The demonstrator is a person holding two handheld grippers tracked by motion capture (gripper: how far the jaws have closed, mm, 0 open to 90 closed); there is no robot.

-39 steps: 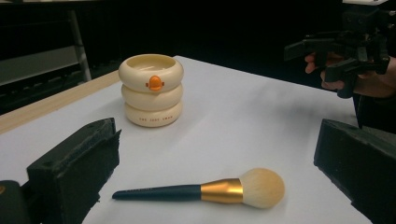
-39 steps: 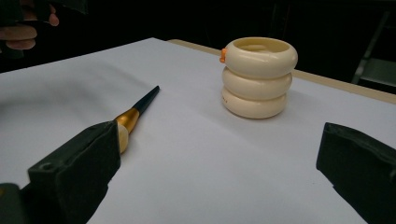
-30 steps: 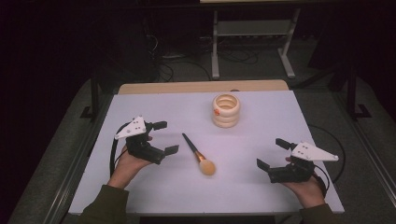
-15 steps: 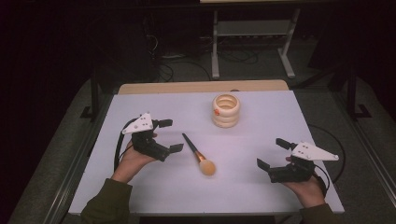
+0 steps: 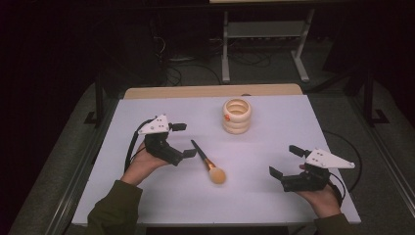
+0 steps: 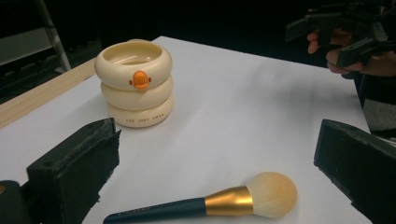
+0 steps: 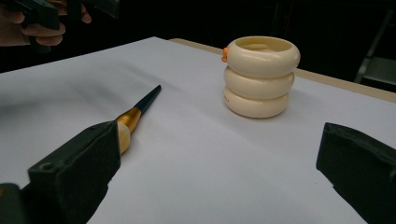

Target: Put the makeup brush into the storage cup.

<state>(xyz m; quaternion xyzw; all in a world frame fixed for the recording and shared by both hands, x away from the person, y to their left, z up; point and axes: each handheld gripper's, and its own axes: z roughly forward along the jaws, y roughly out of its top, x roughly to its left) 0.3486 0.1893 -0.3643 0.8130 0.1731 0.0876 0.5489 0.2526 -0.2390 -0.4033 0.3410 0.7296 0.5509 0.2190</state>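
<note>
Left gripper (image 5: 185, 140), black two-jaw tool with grey three-cornered top plate: moved rightward across white table since a second ago, jaws wide apart, lower jaw now just beside dark handle of gold-ferruled, peach-bristled makeup brush (image 5: 208, 163).

The brush (image 6: 205, 203) has a dark glossy handle, a shiny gold metal collar and soft fluffy bristles. The ringed holder (image 6: 135, 84) looks like smooth cream plastic — the table (image 5: 293, 122) matt white, wood-edged.
</note>
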